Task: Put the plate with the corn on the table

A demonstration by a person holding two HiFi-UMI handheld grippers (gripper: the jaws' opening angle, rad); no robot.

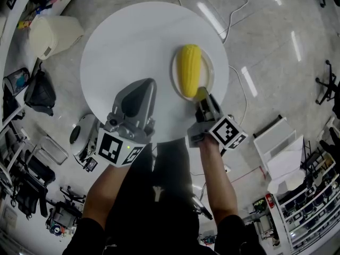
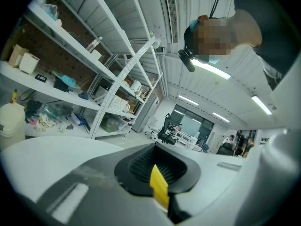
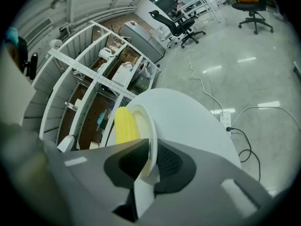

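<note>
A yellow corn cob [image 1: 189, 68] lies on a white plate [image 1: 211, 68] at the right side of the round white table [image 1: 133, 41]. My right gripper [image 1: 202, 93] reaches in from the near edge and is shut on the plate's near rim. In the right gripper view the plate [image 3: 143, 126] runs edge-on between the jaws of the right gripper [image 3: 146, 168], with the corn [image 3: 123, 124] behind it. My left gripper [image 1: 149, 83] hovers over the table's near left part. It is shut and holds nothing, and a yellow strip shows between its jaws [image 2: 159, 187].
Around the table on the grey floor are a white bin [image 1: 53, 33], a black bag [image 1: 40, 89], cables [image 1: 234, 15] and a white cart [image 1: 281, 147]. Metal shelving [image 2: 94, 55] lines one wall. Office chairs [image 3: 176, 25] stand farther off.
</note>
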